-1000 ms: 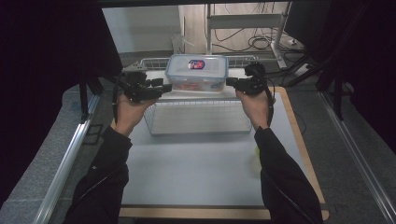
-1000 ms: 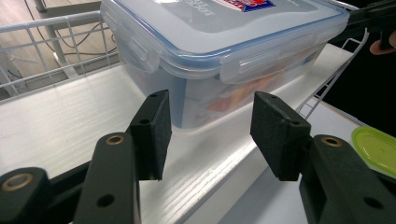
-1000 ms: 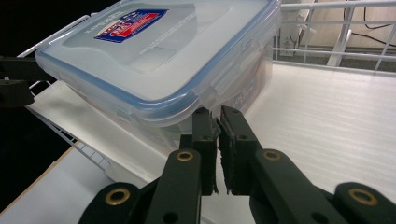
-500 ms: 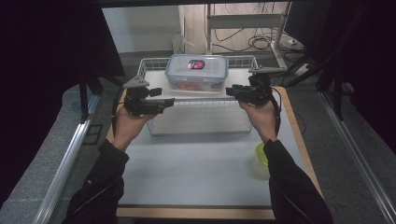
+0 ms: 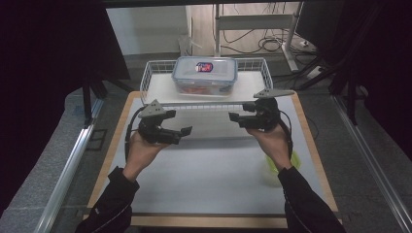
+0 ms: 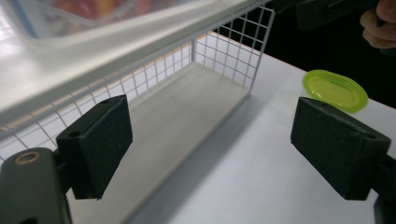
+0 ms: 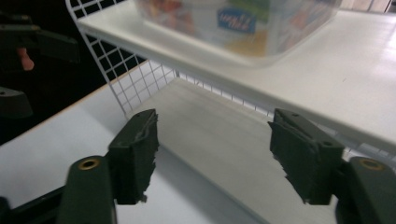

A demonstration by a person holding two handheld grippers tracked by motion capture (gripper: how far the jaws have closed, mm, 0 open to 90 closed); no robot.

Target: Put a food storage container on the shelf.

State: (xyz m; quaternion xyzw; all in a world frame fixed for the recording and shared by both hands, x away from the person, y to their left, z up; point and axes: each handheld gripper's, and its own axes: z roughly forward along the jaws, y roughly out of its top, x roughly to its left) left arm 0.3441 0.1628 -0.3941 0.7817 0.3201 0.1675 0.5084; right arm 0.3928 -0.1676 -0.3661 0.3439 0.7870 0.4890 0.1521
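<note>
High view: clear lidded food container (image 5: 204, 75) sitting on the upper white shelf of a wire rack (image 5: 265, 73) at the far edge of the counter (image 5: 214, 174), roughly centred on the shelf, upright, lid on. Left tongs (image 5: 186, 130) and right tongs (image 5: 233, 117) both hovering above the counter in front of the rack, pointed inward toward each other, well apart from the container and touching nothing. Likely held level and mirrored so as to suit a two-sided grip on a box too wide for one pair of tongs.

Left gripper view: pads (image 6: 98, 140) spread wide, nothing between them, looking under the shelf edge into the lower tier of the rack; a green lid (image 6: 334, 90) lying flat on the counter beyond, near the right hand. Right gripper view: pads (image 7: 135, 154) likewise standing apart and empty, aimed at the lower tier, with the container (image 7: 238, 23) above on the shelf.

Judged from this: container parked on the rack, both tongs free. Central placement on the shelf leaving room on either side for a grip.
</note>
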